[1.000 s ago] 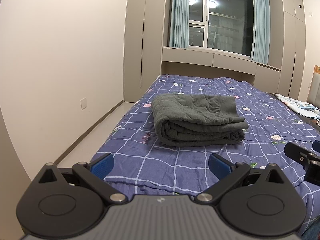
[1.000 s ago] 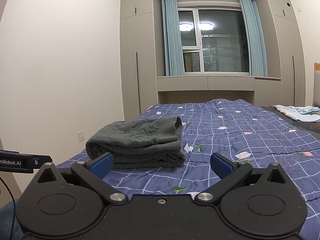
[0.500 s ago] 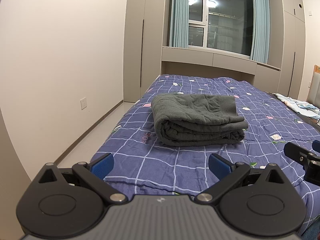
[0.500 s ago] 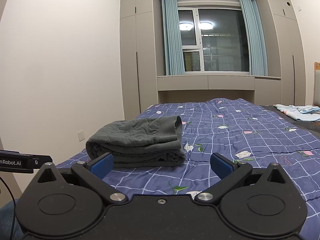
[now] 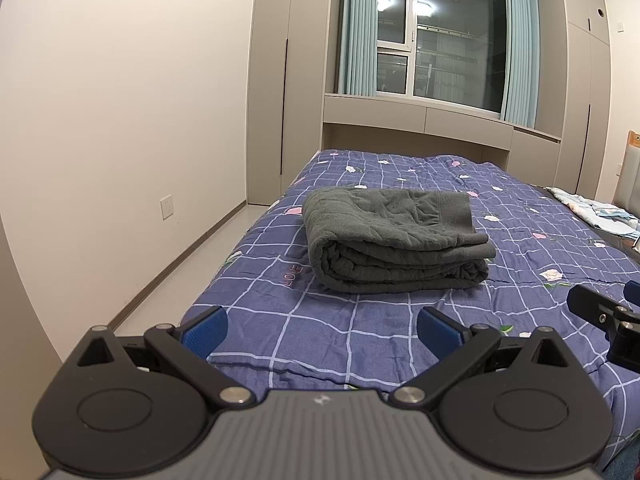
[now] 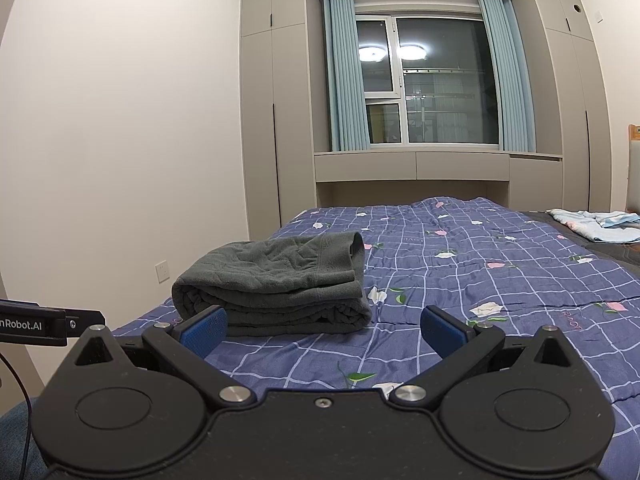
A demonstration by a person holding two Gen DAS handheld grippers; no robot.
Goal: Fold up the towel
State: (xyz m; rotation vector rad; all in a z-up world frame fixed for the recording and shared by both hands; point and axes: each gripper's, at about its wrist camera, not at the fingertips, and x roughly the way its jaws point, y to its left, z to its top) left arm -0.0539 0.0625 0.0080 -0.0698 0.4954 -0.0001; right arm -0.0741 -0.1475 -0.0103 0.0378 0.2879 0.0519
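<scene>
— Towel (image 5: 394, 240) first: where is it?
— Dark grey, folded into a thick bundle, lying on the blue checked bedspread (image 5: 520, 240); centre of the left wrist view, left of centre in the right wrist view (image 6: 276, 284).
— And the grippers?
— Left gripper (image 5: 320, 330) at the bottom of its frame, blue pads spread wide, grasping nothing. Right gripper (image 6: 322, 326) the same, jaws apart, empty. Both sit short of the towel, not touching it.
— Anything else?
— Pale crumpled cloth (image 6: 596, 224) at the right edge
</scene>
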